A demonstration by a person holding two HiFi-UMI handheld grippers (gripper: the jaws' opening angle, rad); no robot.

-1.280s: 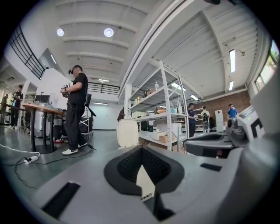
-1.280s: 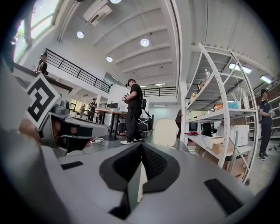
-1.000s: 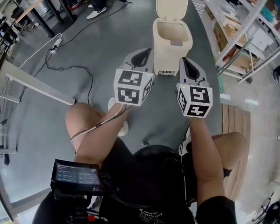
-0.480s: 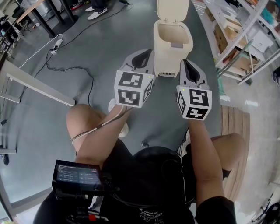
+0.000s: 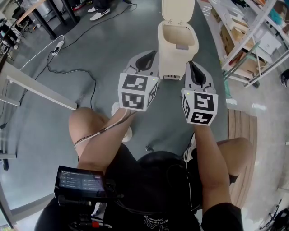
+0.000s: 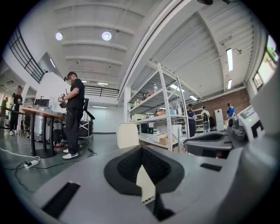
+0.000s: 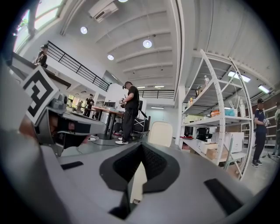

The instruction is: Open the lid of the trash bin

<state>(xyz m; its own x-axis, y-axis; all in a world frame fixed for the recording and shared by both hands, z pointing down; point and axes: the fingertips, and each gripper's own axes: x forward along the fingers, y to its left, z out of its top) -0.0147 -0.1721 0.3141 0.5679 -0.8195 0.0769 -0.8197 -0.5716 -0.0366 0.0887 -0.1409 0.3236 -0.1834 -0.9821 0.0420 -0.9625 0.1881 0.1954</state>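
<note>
A cream trash bin (image 5: 177,43) stands on the grey floor ahead of me, its lid (image 5: 177,10) tipped up and back so the inside shows. My left gripper (image 5: 148,56) hovers just left of the bin's front, jaws together and holding nothing. My right gripper (image 5: 191,66) hangs by the bin's front right corner, also shut and empty. In the left gripper view the raised lid (image 6: 127,135) rises beyond the left gripper (image 6: 141,151). The right gripper view shows the lid (image 7: 160,133) past the right gripper (image 7: 141,146).
Metal shelving (image 5: 253,40) with boxes lines the right side, with a wooden pallet (image 5: 244,126) below it. A cable and power strip (image 5: 58,45) trail over the floor at left, near a white table edge (image 5: 36,88). A person (image 6: 74,116) stands by desks in the distance.
Both grippers have drifted very slightly toward me. The bin and its raised lid stay as they were.
</note>
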